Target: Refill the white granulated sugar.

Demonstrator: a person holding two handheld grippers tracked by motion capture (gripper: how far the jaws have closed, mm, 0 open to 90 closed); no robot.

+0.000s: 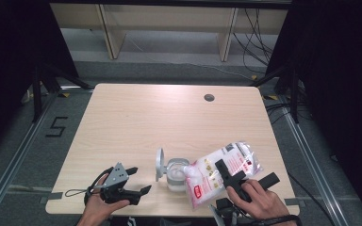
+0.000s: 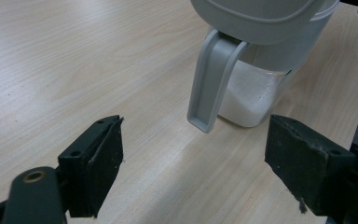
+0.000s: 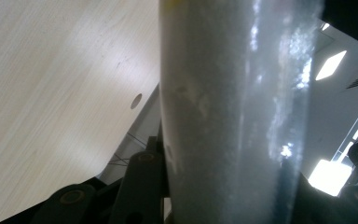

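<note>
1. The table (image 1: 136,117) is lying bare across its far half; the work is crowding the near edge.
2. The right gripper (image 1: 231,176) is clamping a bag (image 1: 217,174), tilting it over the container (image 1: 175,174); the left gripper (image 1: 134,181) is waiting wide apart, just beside.
3. The bag is clear plastic with red print, holding white grains; the container's grey lid (image 1: 160,164) is standing open.

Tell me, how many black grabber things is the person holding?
2. The left hand-held gripper sits open near the table's front edge, left of the jar. The right hand-held gripper holds the plastic bag, tipped over the jar.
</note>
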